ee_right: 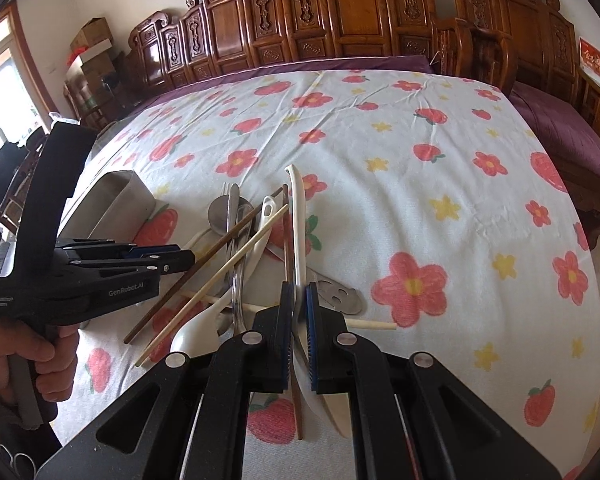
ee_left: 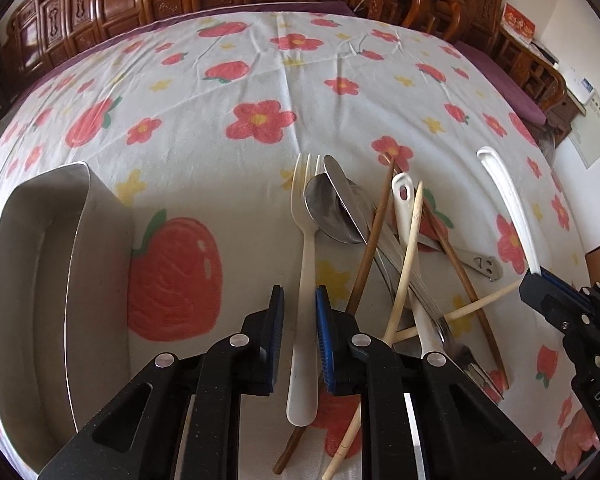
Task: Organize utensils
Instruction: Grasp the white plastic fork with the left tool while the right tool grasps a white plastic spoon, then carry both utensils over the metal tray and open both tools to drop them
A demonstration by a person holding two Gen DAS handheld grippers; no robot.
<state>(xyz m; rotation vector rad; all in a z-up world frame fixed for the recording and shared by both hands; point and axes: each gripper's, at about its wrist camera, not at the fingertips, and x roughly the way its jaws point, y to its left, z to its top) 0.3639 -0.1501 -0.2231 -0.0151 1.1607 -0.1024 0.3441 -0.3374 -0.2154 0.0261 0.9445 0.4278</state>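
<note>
A white plastic fork [ee_left: 306, 240] lies on the flowered cloth, left of a tangled pile of utensils: a metal spoon [ee_left: 328, 208], dark chopsticks [ee_left: 374, 240], pale chopsticks [ee_left: 410, 248] and a white holed spoon [ee_left: 404, 196]. My left gripper [ee_left: 299, 292] points down over the fork handle, which sits between narrow jaws; a gap shows on the left side. From the right wrist view the left gripper [ee_right: 192, 258] appears side-on. My right gripper [ee_right: 299, 288] is shut on a long white spoon [ee_right: 296, 216], lifted off the pile; the right gripper [ee_left: 530, 280] also shows at the edge of the left wrist view.
A metal tray [ee_left: 40, 280] stands on the cloth left of the fork. A smiley-faced metal handle [ee_left: 484, 266] lies right of the pile. Carved wooden bench backs [ee_right: 340, 20] and a purple cushion [ee_right: 560, 132] border the table. A hand [ee_right: 48, 356] grips the left tool.
</note>
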